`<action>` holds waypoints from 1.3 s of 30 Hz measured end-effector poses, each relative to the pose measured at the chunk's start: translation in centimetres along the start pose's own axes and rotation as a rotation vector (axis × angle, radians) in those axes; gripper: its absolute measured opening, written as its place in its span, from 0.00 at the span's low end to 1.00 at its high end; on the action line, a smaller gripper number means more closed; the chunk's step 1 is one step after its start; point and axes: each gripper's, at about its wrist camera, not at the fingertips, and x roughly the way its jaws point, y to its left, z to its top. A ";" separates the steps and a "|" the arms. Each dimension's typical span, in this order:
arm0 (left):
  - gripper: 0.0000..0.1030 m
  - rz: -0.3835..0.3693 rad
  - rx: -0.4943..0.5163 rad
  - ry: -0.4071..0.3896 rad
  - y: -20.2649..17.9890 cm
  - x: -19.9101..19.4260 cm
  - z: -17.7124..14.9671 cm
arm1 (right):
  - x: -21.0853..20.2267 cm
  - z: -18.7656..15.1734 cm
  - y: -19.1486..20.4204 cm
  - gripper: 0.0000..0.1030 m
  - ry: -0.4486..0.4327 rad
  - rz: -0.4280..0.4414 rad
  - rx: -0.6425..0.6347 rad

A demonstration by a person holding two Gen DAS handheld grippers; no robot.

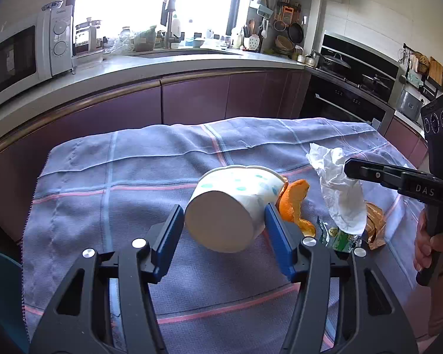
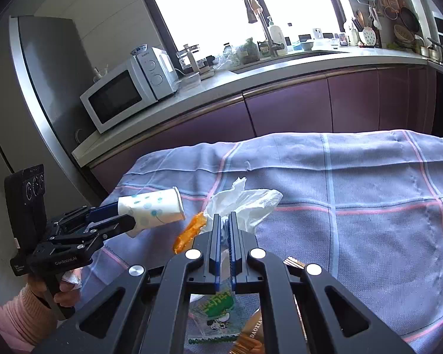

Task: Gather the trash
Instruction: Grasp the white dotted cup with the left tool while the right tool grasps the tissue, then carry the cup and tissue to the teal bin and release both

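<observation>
Kitchen counters ring my cloth-covered table [image 1: 109,177]. My left tongs [image 1: 224,221] clasp the dotted paper cup [image 1: 236,200], lifted on its side; my right tongs [image 2: 226,224] are clenched on the crumpled tissue [image 2: 251,203]. Orange peel [image 1: 295,203], a green wrapper [image 2: 218,303] and a brown packet [image 1: 376,227] lie uncollected, so I judge this barely begun. No bin shows.

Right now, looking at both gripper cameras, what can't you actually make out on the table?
- Inside of the paper cup: left wrist view shows only its base; right wrist view shows its side.
- Green snack wrapper: right gripper covers it in the right wrist view; the tissue overhangs it in the left.
- Brown wrapper: tissue hides it in the left view; the bottom edge cuts it in the right.
- Orange peel: partly behind the cup in the left view.
</observation>
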 end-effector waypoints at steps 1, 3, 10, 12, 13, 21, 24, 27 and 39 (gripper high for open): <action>0.54 0.005 -0.004 -0.007 0.3 -0.6 -0.1 | -0.3 0.2 0.4 0.04 -0.008 0.006 -0.006; 0.54 0.012 -0.014 -0.019 1.0 -1.8 -0.3 | -0.8 0.5 1.3 0.04 -0.022 0.024 -0.021; 0.50 0.064 -0.049 -0.060 3.7 -6.3 -1.7 | -0.9 1.0 5.3 0.04 -0.031 0.120 -0.077; 0.19 0.060 -0.070 -0.061 4.9 -7.8 -2.2 | -0.4 0.9 6.7 0.04 -0.019 0.158 -0.090; 0.19 0.063 -0.085 -0.065 5.6 -8.5 -2.3 | -0.2 0.9 7.3 0.04 -0.014 0.175 -0.098; 0.38 0.111 -0.152 -0.054 10.1 -11.6 -5.8 | 2.9 0.1 11.8 0.04 0.050 0.254 -0.149; 0.48 0.083 -0.148 -0.057 10.4 -12.3 -6.8 | 3.7 -0.2 12.2 0.04 0.069 0.259 -0.144; 0.54 0.047 -0.142 -0.047 10.0 -12.4 -7.3 | 3.9 -0.5 12.1 0.04 0.080 0.258 -0.131; 0.72 -0.089 -0.206 0.083 8.3 -6.1 -7.5 | 4.5 -1.3 11.1 0.04 0.106 0.248 -0.088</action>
